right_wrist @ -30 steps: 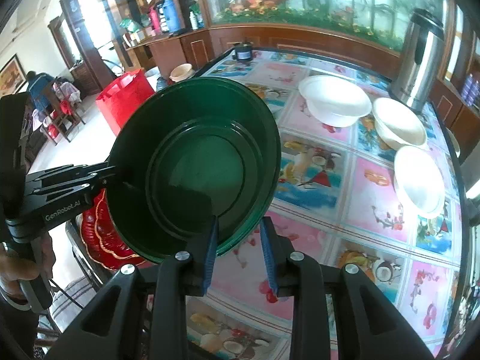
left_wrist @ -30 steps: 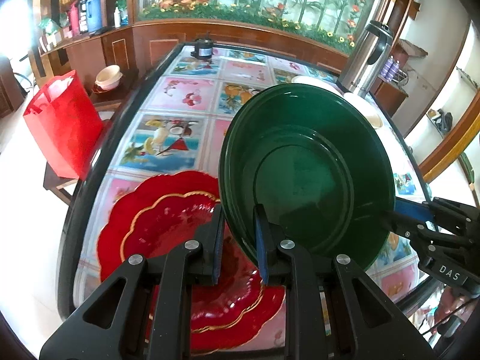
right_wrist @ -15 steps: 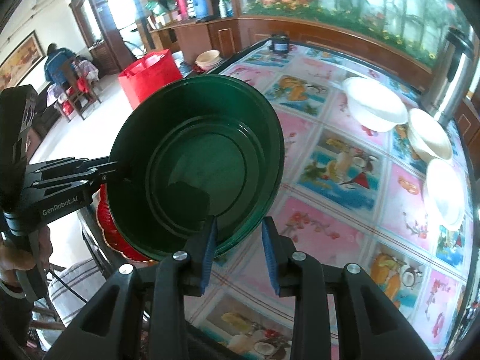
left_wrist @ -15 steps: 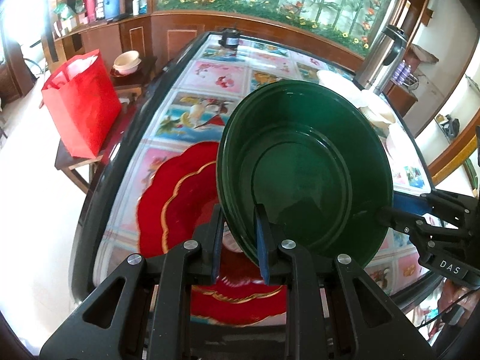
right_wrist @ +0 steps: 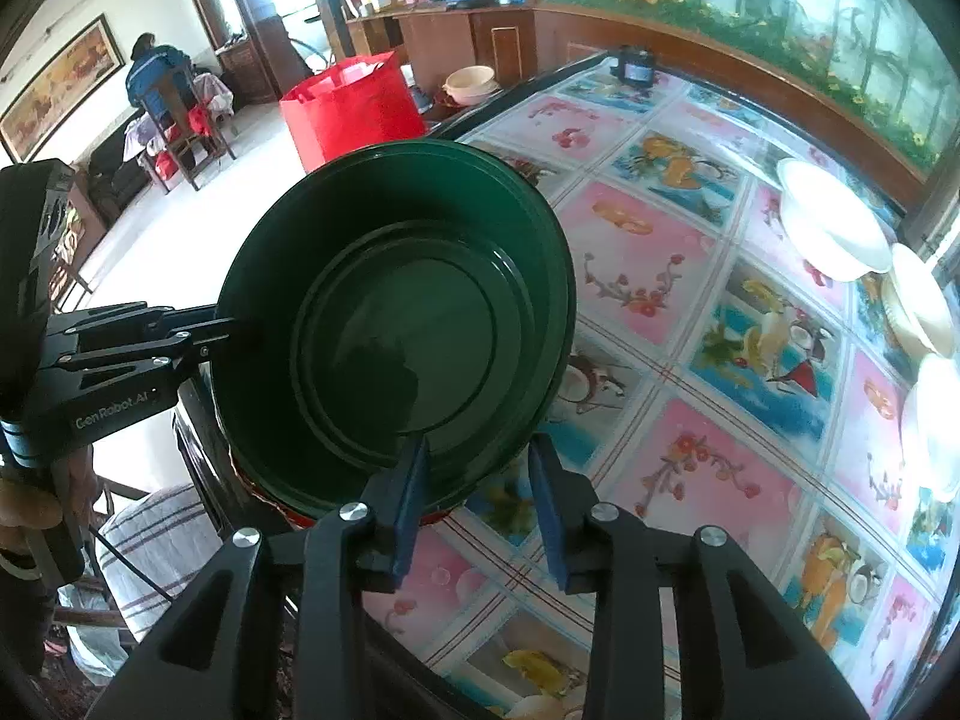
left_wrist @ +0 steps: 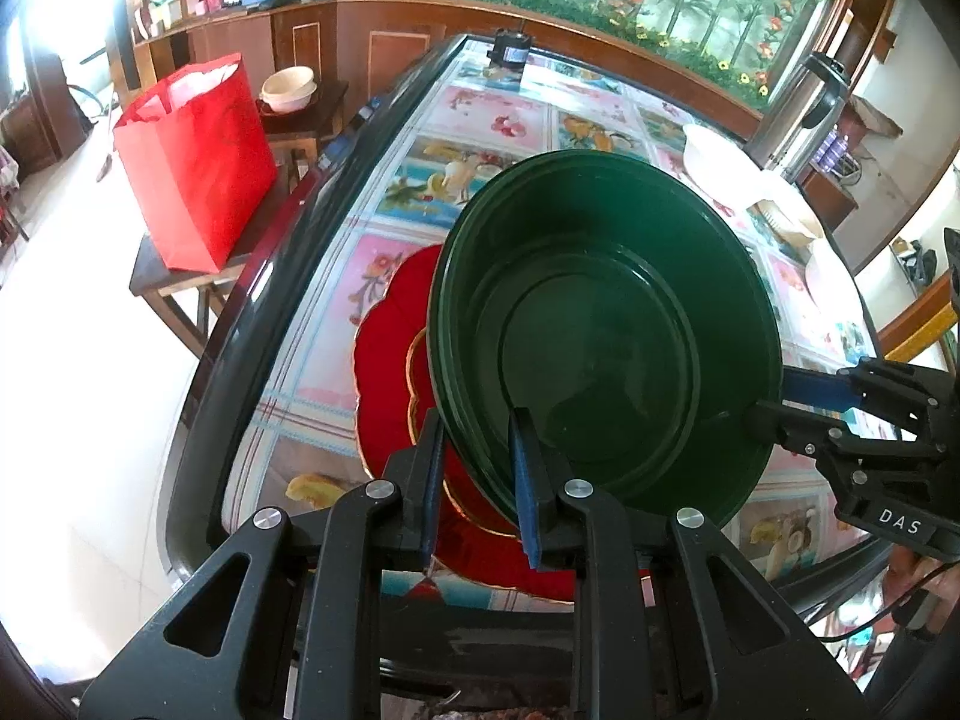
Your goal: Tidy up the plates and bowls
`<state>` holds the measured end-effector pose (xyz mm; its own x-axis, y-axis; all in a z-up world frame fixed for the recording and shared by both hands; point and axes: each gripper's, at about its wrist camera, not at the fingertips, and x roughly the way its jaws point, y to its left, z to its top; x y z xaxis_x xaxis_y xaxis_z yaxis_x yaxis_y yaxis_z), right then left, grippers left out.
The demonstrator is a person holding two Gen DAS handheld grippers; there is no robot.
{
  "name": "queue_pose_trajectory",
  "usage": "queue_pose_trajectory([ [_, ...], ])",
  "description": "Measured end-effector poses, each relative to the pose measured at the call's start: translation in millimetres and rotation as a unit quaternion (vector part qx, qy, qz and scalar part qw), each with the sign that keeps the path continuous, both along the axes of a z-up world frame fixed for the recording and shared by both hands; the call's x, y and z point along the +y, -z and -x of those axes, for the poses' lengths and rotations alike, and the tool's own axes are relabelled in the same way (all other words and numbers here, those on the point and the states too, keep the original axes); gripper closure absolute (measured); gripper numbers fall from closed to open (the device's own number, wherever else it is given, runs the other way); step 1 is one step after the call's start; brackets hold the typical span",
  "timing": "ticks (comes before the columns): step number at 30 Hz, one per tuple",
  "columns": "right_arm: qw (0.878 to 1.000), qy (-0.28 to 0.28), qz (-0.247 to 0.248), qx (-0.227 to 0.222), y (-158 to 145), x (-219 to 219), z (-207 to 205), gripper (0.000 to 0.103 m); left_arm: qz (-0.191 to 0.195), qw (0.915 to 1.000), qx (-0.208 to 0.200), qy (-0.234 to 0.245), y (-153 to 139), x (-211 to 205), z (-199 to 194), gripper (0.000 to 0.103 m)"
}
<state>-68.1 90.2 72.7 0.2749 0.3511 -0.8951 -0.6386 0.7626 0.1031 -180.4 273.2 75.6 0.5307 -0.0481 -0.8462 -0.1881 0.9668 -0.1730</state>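
A stack of dark green plates (left_wrist: 600, 330) (right_wrist: 390, 330) hangs tilted just over red scalloped plates with gold trim (left_wrist: 390, 360) (right_wrist: 264, 495) at the table's near left corner. My left gripper (left_wrist: 477, 480) is shut on the stack's near rim, and it reaches in from the left in the right wrist view (right_wrist: 234, 327). My right gripper (right_wrist: 480, 480) has the opposite rim between its fingers. Its jaws are opening, with the pads still against the rim. It enters from the right in the left wrist view (left_wrist: 774, 402).
White bowls (right_wrist: 828, 228) (right_wrist: 918, 300) and a steel thermos (left_wrist: 804, 108) line the table's far right. A red bag (left_wrist: 198, 162) sits on a stool left of the dark table edge (left_wrist: 252, 324). A person (right_wrist: 156, 72) sits far back.
Both grippers carried the green stack left and down, so it now covers most of the red plates. The right gripper's fingers stand slightly wider apart than before.
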Motion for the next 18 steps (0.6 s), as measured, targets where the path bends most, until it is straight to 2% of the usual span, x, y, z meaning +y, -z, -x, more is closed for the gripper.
queue_pose_trajectory([
  [18, 1.0, -0.011, 0.004, 0.021, 12.3, 11.5, -7.0, 0.066, 0.024, 0.9995, 0.013, -0.016, 16.2, 15.3, -5.0, 0.082],
])
